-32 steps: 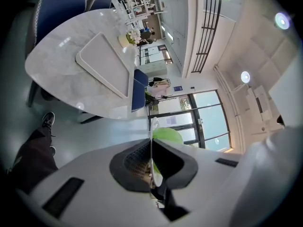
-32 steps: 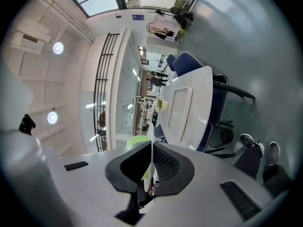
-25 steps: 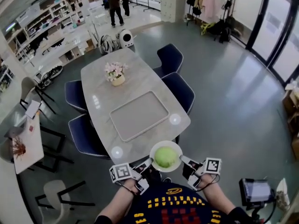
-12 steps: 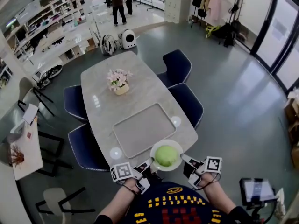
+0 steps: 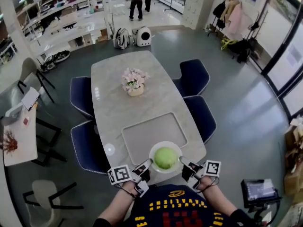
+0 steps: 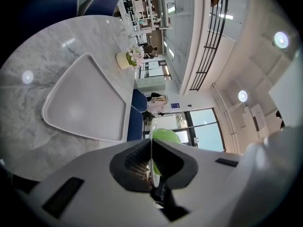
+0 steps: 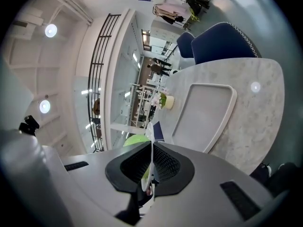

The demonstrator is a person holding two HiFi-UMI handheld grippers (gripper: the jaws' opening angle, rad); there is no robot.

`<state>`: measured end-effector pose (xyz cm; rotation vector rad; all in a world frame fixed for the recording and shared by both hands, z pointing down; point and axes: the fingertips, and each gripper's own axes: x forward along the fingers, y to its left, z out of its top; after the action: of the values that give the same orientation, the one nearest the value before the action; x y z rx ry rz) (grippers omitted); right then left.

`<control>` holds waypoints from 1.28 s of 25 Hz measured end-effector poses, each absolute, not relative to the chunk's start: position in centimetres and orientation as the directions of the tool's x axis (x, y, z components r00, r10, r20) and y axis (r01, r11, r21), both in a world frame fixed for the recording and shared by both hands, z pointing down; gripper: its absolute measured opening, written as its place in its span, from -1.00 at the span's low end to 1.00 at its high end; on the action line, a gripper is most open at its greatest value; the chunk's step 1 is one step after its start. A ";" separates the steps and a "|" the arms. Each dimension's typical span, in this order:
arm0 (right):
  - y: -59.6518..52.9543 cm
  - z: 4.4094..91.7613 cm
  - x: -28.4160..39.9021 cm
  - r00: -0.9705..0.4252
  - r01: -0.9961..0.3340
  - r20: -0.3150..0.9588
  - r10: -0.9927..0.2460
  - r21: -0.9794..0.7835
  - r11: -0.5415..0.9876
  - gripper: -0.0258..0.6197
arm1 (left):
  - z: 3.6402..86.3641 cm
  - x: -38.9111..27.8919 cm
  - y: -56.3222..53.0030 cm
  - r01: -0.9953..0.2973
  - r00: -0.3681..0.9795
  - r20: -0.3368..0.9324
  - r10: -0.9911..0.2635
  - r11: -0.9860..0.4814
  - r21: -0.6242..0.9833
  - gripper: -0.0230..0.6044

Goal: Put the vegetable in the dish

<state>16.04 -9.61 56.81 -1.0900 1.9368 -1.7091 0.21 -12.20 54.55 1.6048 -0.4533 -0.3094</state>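
A round green vegetable (image 5: 165, 157) lies in a white dish (image 5: 155, 151) held over the near end of the marble table (image 5: 113, 103). My left gripper (image 5: 146, 166) is shut on the dish's left rim and my right gripper (image 5: 184, 164) on its right rim. In the left gripper view the dish (image 6: 151, 143) shows edge-on between the jaws, with the vegetable (image 6: 166, 136) behind it. In the right gripper view the dish rim (image 7: 150, 134) is likewise clamped, and the vegetable (image 7: 135, 139) peeks out on its left.
A grey rectangular tray (image 5: 150, 135) lies on the table just beyond the dish. A flower pot (image 5: 135, 83) stands mid-table. Blue chairs (image 5: 201, 115) line both long sides. A screen device (image 5: 258, 191) sits at my lower right. People stand far back.
The table end and tray have come closer under the dish, which now hangs further over the table. Both grippers keep their hold on the rim.
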 end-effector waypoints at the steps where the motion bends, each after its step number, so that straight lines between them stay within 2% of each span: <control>1: -10.2 56.7 15.6 -0.660 -0.323 0.236 -0.713 -0.946 -0.014 -0.87 | 54.6 -0.3 -12.5 -0.104 0.876 0.072 -0.478 -0.041 0.994 -0.89; 8: -13.5 56.8 13.2 -0.724 -0.306 0.224 -0.652 -0.952 0.012 -0.87 | 55.4 -2.8 -14.4 -0.147 0.831 0.113 -0.544 -0.018 0.989 -0.89; 12: -15.1 57.5 12.8 -0.753 -0.304 0.220 -0.620 -0.952 0.032 -0.87 | 55.2 -2.9 -15.2 -0.122 0.810 0.091 -0.579 -0.015 0.992 -0.89; 15: -16.3 58.0 12.8 -0.778 -0.305 0.223 -0.587 -0.951 0.043 -0.87 | 55.8 -3.3 -15.7 -0.166 0.781 0.138 -0.610 0.011 0.986 -0.89; 18: -17.6 57.6 13.4 -0.804 -0.288 0.222 -0.552 -0.957 0.034 -0.87 | 56.1 -2.7 -16.3 -0.203 0.746 0.181 -0.641 0.040 0.978 -0.89; 29: -21.6 57.6 16.0 -0.869 -0.277 0.207 -0.450 -0.956 0.094 -0.87 | 55.9 0.5 -18.1 -0.226 0.683 0.218 -0.697 0.082 0.971 -0.89; 32: -22.5 57.9 16.0 -0.884 -0.297 0.211 -0.418 -0.943 0.151 -0.87 | 56.2 0.4 -18.5 -0.237 0.667 0.229 -0.709 0.089 0.967 -0.89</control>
<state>16.00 -22.53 57.93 -0.7188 2.3056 -1.8497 0.35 -18.45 56.15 1.4805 -0.8299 -0.4187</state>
